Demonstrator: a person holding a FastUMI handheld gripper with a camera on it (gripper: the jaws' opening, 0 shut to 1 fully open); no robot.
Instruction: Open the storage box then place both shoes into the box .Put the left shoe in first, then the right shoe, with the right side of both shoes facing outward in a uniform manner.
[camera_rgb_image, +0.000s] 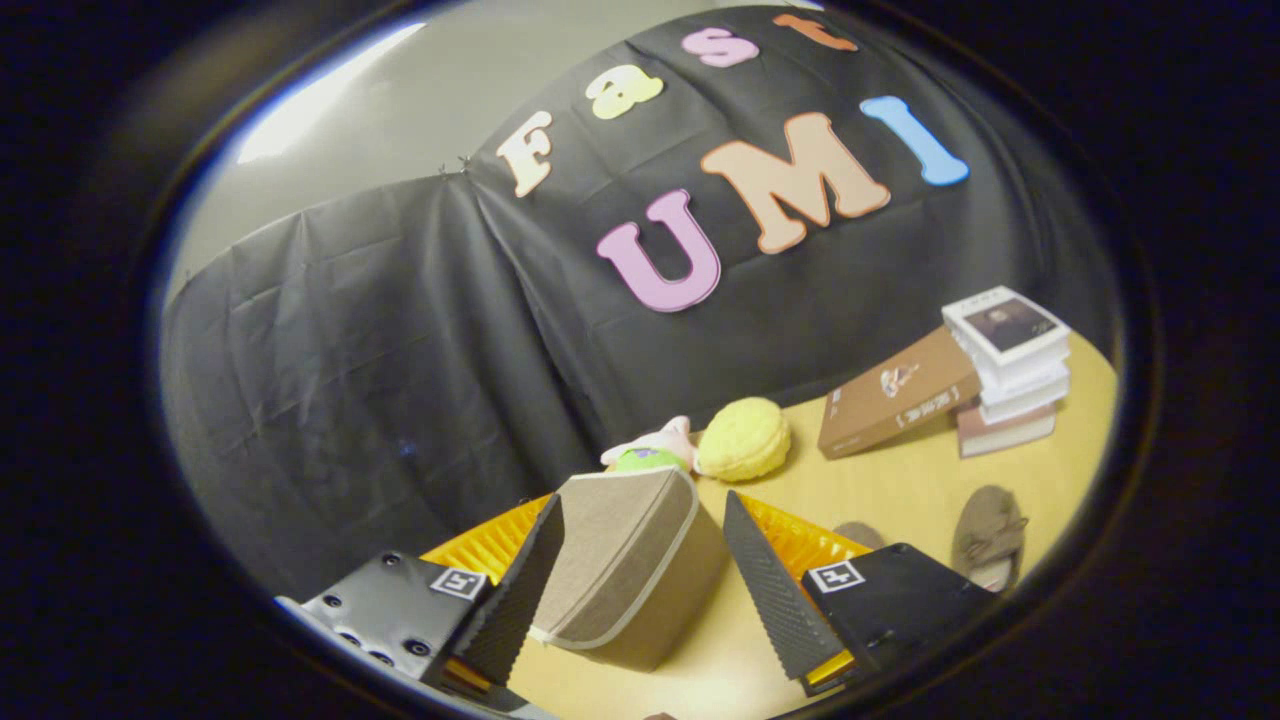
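Tool (640, 580) fingers spread wide, pinching nothing; the storage box (625, 565), beige fabric with pale trim, sits between them, lid closed, contents hidden. Left finger lies against or very near the box's side; contact uncertain. Box looks light and soft-walled, likely to cave under a hard squeeze; the trimmed lid edge seems the best place to take hold for lifting it open. A yellow ridged tray (800, 540) lies behind the box. One brown shoe (988, 535) rests on the counter (900, 480) at 3 o'clock from the box, soft, light, easily pinched at the heel collar. Second shoe partly visible beside it.
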